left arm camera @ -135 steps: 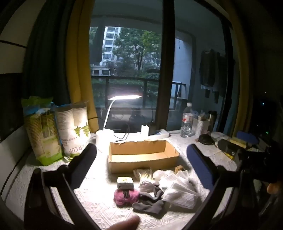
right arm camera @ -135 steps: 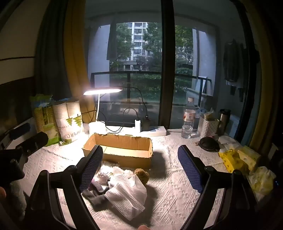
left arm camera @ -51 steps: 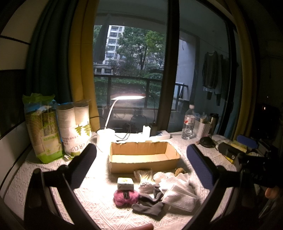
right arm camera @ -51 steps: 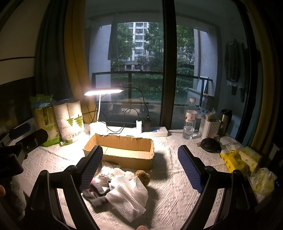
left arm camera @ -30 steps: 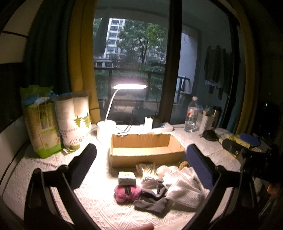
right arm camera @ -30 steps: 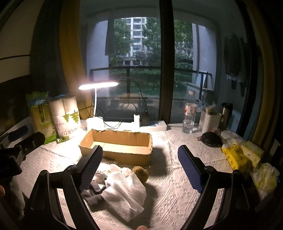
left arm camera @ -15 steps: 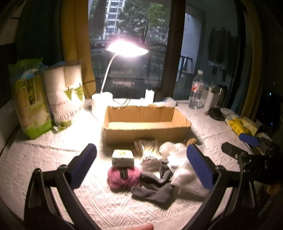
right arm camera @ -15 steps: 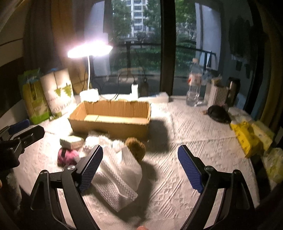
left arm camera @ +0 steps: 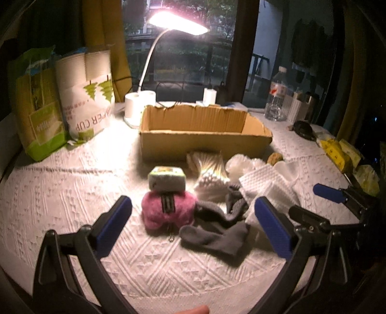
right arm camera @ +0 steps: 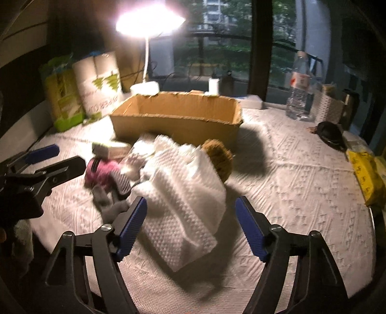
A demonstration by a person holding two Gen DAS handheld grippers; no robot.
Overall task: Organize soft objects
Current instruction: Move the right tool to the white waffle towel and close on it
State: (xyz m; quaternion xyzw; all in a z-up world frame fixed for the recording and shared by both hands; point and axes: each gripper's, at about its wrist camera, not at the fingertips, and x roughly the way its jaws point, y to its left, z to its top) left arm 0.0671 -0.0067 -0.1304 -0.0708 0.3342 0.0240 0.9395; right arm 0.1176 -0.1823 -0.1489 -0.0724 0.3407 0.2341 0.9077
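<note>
Both grippers have dropped closer to the pile. Left gripper [left arm camera: 193, 224] is spread wide, pink pouch [left arm camera: 168, 211] between its fingers; right gripper [right arm camera: 190, 224] likewise agape over the towel [right arm camera: 185, 203], box [right arm camera: 178, 118] behind.

a desk lamp [right arm camera: 149, 20] ahead glares white; room edges fall dark, fisheye-curved; motion blur softens the right wrist view.
</note>
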